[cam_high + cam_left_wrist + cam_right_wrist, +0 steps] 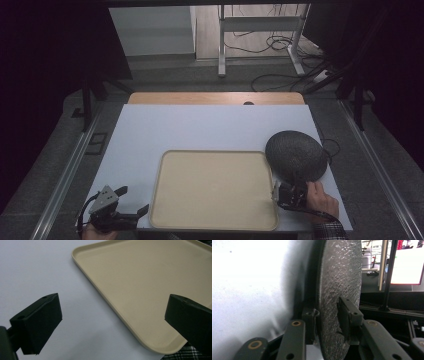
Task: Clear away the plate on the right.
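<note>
A: Count it out for me.

B: One beige tray (214, 190), one dark grey plate (296, 156), two grippers, all on a white table (200, 125). I'll place everything off the tray.

A: The plate, then?

B: Just beside the tray's far right corner, tilted up on its edge, its near rim in the right gripper (290, 192).

A: How wide are those jaws?

B: Nearly closed. In the right gripper view the plate (339, 290) stands between them, one pad pressed to each face, so the right gripper (327, 320) grips it (the rough speckled face fronts the camera).

A: And the other?

B: The left gripper (131, 201) sits off the tray's near left corner, jaws spread wide, nothing in them.

A: Anything one view adds?

B: The left gripper view puts the tray's rounded corner (160, 347) between the left gripper's (112, 322) jaws, not touching. The high view alone gives the plate's whole round outline.
</note>
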